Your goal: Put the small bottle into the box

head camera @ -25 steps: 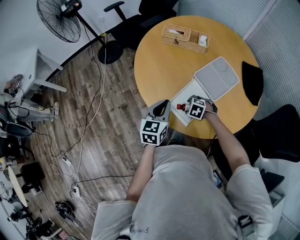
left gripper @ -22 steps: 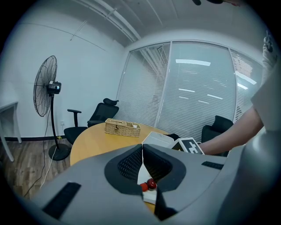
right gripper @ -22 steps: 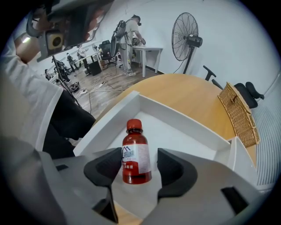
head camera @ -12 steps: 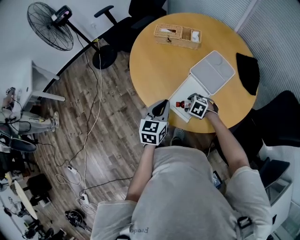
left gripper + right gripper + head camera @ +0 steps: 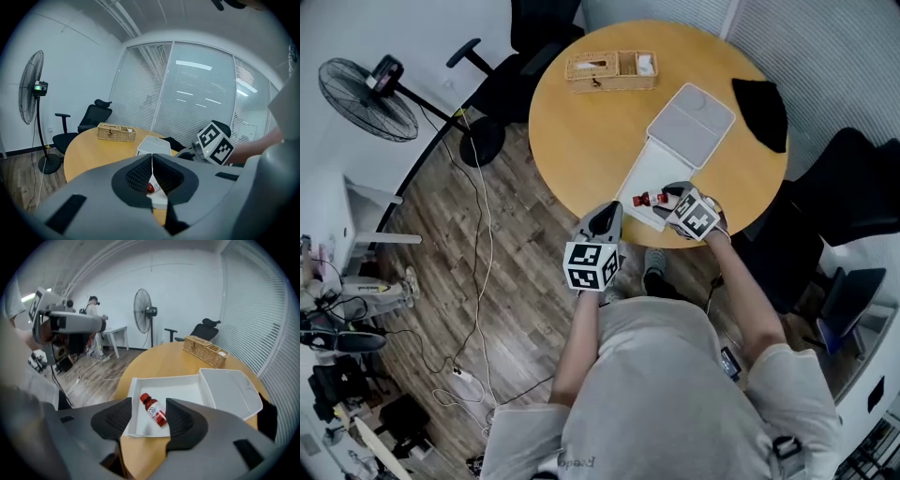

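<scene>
The small bottle (image 5: 154, 411), red-capped with a red and white label, lies on its side in the open white box (image 5: 180, 386) near the table's front edge. My right gripper (image 5: 150, 420) hovers just behind the box's near wall. Its jaws are closing and flank the bottle in its own view, but the pads stay apart from it. In the head view the bottle (image 5: 647, 199) lies just ahead of the right gripper (image 5: 673, 199). My left gripper (image 5: 605, 222) hangs shut beside the table edge, with nothing in it.
The box's lid (image 5: 691, 122) lies flat behind the tray. A wicker basket (image 5: 609, 67) stands at the table's far side and a black cloth (image 5: 759, 112) at the right. Office chairs, a standing fan (image 5: 361, 98) and floor cables surround the round table (image 5: 581, 131).
The head view has swung, so the table sits further left and higher in frame. The bottle stays lying in the box. My right gripper has drawn back slightly from it.
</scene>
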{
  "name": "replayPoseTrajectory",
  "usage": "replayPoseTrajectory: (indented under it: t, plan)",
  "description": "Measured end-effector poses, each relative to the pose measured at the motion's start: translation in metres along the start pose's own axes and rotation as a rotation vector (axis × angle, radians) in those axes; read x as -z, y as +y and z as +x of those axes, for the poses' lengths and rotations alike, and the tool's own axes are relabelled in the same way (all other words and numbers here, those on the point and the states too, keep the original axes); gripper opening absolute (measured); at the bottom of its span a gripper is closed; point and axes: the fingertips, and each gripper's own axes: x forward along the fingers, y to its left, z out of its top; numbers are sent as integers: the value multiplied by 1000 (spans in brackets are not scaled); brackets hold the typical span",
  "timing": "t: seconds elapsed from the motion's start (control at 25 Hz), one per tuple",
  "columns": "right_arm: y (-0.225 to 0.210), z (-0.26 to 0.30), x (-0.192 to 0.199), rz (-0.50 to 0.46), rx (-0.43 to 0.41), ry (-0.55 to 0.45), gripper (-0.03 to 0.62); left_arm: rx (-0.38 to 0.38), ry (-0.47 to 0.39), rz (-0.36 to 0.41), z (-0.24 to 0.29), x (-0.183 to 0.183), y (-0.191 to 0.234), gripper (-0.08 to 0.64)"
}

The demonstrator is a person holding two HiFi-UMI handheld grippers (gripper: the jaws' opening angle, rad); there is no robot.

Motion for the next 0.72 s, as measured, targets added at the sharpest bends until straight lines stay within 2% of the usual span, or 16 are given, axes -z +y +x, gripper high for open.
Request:
replayPoseTrajectory:
  t: [0.16, 0.28, 0.52, 0.72]
  plan:
    - [12, -37, -10, 228, 82, -206, 235, 24, -2, 9, -8, 2, -11, 29]
    - [19, -63, -12, 331, 184, -329, 235, 23, -18, 15, -16, 2, -12, 29]
    - [28, -107, -11, 450, 351, -462, 235, 44, -15, 14, -35, 13, -22, 29]
    - [55, -127, -6, 505, 396, -535, 235, 71, -13, 25, -56, 21, -31, 29]
